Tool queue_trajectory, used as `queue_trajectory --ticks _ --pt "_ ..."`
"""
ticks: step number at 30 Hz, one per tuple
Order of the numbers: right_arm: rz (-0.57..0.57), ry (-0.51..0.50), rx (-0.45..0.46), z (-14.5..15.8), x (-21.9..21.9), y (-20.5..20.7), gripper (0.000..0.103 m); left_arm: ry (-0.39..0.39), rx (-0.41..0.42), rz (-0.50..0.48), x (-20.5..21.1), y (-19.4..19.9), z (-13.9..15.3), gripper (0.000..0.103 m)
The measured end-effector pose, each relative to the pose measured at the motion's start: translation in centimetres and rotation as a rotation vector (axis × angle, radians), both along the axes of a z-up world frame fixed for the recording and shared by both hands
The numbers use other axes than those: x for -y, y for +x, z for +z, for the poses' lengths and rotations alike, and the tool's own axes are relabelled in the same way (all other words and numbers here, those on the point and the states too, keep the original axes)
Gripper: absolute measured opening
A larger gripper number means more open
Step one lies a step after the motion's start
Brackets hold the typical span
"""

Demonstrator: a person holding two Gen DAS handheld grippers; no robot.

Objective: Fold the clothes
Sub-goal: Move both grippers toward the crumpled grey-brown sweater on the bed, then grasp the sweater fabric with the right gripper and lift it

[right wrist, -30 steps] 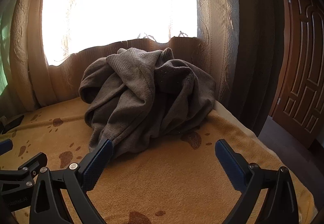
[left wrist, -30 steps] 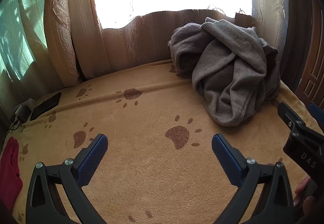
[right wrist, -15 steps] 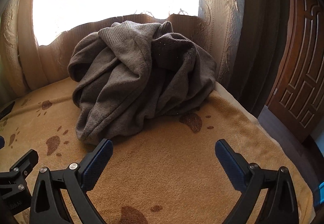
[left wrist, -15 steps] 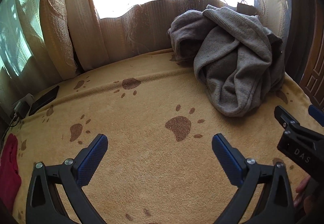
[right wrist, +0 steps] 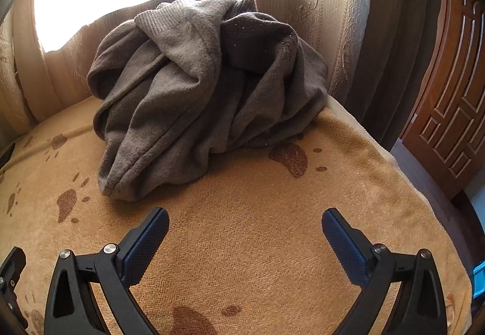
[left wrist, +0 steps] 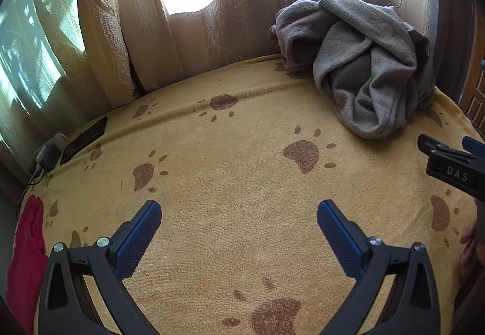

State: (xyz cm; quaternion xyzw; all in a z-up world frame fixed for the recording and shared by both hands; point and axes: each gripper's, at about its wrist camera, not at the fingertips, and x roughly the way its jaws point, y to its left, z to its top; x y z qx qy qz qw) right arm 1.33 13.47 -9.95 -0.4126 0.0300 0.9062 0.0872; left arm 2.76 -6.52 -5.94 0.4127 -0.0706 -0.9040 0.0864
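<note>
A crumpled grey sweater [right wrist: 200, 98] lies in a heap at the far right of the bed, against the curtain; it also shows in the left wrist view [left wrist: 369, 68]. My right gripper [right wrist: 245, 226] is open and empty, just above the blanket, a short way in front of the heap's near hem. My left gripper [left wrist: 239, 218] is open and empty over bare blanket, well left of and nearer than the sweater. The right gripper's body shows at the right edge of the left wrist view [left wrist: 454, 168].
The bed carries an orange blanket with brown paw prints [left wrist: 242, 171]. A red cloth [left wrist: 24, 259] lies at the left edge. A black phone [left wrist: 85, 139] and a charger [left wrist: 48, 150] lie at the far left. Curtains [left wrist: 121, 31] back the bed; a wooden door [right wrist: 454, 92] stands right.
Both grippers have moved forward and tilted down toward the bed. The sweater looms larger in the right wrist view. Both stay open.
</note>
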Motion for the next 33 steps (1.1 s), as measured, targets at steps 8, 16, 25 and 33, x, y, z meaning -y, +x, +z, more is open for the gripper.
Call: queue_trajectory --ticks 8,16,25,33 --pt "0.023 -0.012 0.091 -1.3 0.0 -1.3 0.103 -0.001 0.084 0.008 2.3 1.9 -2.6 0.103" --pt "0.021 -0.006 0.096 -1.3 0.0 -1.5 0.103 0.091 0.063 0.072 5.6 3.0 -2.7 0.103" --pt "0.032 -0.132 -0.048 0.6 -1.8 -0.5 0.103 0.202 0.068 0.113 8.3 3.3 -3.2 0.103" --pt "0.059 -0.271 -0.375 9.8 -4.9 -2.1 0.103 0.304 -0.003 0.171 11.6 3.8 -0.5 0.103"
